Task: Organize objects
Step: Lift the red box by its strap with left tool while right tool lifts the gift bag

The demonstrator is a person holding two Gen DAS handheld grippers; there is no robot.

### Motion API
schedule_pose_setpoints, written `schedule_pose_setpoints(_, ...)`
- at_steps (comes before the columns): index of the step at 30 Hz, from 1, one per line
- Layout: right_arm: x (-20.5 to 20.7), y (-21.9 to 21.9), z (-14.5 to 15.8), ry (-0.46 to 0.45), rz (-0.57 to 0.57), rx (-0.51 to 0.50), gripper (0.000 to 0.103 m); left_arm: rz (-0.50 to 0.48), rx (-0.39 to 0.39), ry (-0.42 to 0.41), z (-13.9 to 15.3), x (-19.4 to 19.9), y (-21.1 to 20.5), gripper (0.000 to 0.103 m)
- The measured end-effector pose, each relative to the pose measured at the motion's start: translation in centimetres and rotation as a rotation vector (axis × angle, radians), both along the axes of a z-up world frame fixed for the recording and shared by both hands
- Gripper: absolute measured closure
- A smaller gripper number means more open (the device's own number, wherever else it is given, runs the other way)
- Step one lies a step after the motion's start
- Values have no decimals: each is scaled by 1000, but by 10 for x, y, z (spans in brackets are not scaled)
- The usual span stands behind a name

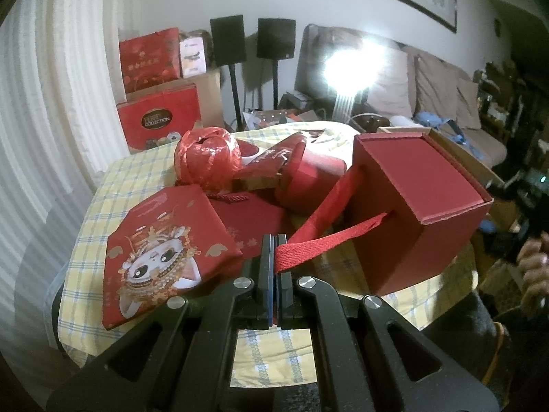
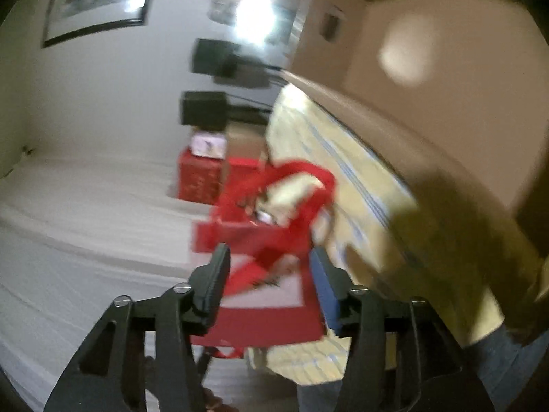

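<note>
My left gripper (image 1: 275, 243) is shut on the red ribbon handle (image 1: 329, 237) of a dark red gift box (image 1: 415, 202), which stands tilted on the checked tablecloth (image 1: 89, 226). Left of it lie a red paper bag with a cartoon figure (image 1: 161, 250), a flat red bag (image 1: 250, 219), a ball of red wrapping (image 1: 206, 158) and another red box (image 1: 308, 178). My right gripper (image 2: 269, 257) is open; its view is blurred and rolled sideways. Between its fingers hangs a red bag (image 2: 260, 240) at the table edge, touching neither pad that I can see.
Red gift boxes (image 1: 151, 103) are stacked by the wall at the back left, with two black speakers on stands (image 1: 254, 39). A sofa with cushions (image 1: 429, 82) and a bright lamp (image 1: 350, 68) lie behind the table. A large brown cardboard box (image 2: 429, 86) fills the right wrist view's upper right.
</note>
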State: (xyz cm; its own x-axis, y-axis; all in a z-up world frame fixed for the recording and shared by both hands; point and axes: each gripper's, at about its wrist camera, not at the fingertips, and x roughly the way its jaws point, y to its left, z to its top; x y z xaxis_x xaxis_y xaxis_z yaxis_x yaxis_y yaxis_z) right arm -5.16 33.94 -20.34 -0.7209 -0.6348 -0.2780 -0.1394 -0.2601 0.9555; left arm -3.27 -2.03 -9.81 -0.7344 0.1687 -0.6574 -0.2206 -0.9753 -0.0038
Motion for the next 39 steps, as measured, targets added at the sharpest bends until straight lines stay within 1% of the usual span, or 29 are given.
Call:
schedule_pose_setpoints(2, -2, -6, -10, -35, -3, -5, 26, 1, 0, 2, 1, 0, -1, 102)
schedule_pose_setpoints(3, -5, -9, -13, -43, 5, -6, 22, 2, 1, 2, 1, 0, -1, 102)
schedule_pose_setpoints(4, -10, -11, -15, -48, 16, -10, 20, 1, 2, -1, 0, -1, -2, 102)
schedule_pose_setpoints(9, -37, -17, -16, -16, 46, -69, 21, -8, 2, -10, -2, -1, 0, 102)
schedule_pose_setpoints(10, -42, -15, -15, -9, 43, -82, 27, -10, 0, -9, -2, -1, 1, 102)
schedule_pose_setpoints(11, -46, -14, -15, 4, 40, -107, 42, -12, -1, -7, -1, -1, 1, 102)
schedule_pose_setpoints(12, -49, -13, -14, 14, 36, -134, 53, -15, -1, -4, 0, 0, 1, 102)
schedule_pose_setpoints(13, -51, -12, -13, 32, 28, -146, 68, -16, 0, -5, -1, 0, 0, 102)
schedule_pose_setpoints(14, -51, -11, -10, 51, 21, -149, 77, -16, 1, -7, -1, -1, 0, 102)
schedule_pose_setpoints(15, -50, -10, -7, 81, 9, -143, 82, -15, 2, -8, -1, -1, -1, 102)
schedule_pose_setpoints(16, -48, -8, -3, 103, -4, -132, 92, -14, 2, -9, -2, -2, -2, 102)
schedule_pose_setpoints(20, -40, 9, 9, 192, -93, -108, 99, -11, 6, -11, -2, -3, -4, 102)
schedule_pose_setpoints(23, -32, 29, 21, 264, -157, -126, 99, -14, 2, -11, -3, -3, -4, 102)
schedule_pose_setpoints(27, -19, 59, 45, 341, -207, -100, 99, -14, 9, -14, -3, -4, -4, 102)
schedule_pose_setpoints(32, -7, 74, 81, 410, -189, -23, 100, -23, 6, -10, -3, -3, -2, 102)
schedule_pose_setpoints(35, -4, 65, 101, 443, -148, 69, 100, -21, 10, -7, -3, -2, -2, 102)
schedule_pose_setpoints(39, 4, 53, 119, 451, -109, 182, 100, -20, 16, -7, -2, -3, -3, 102)
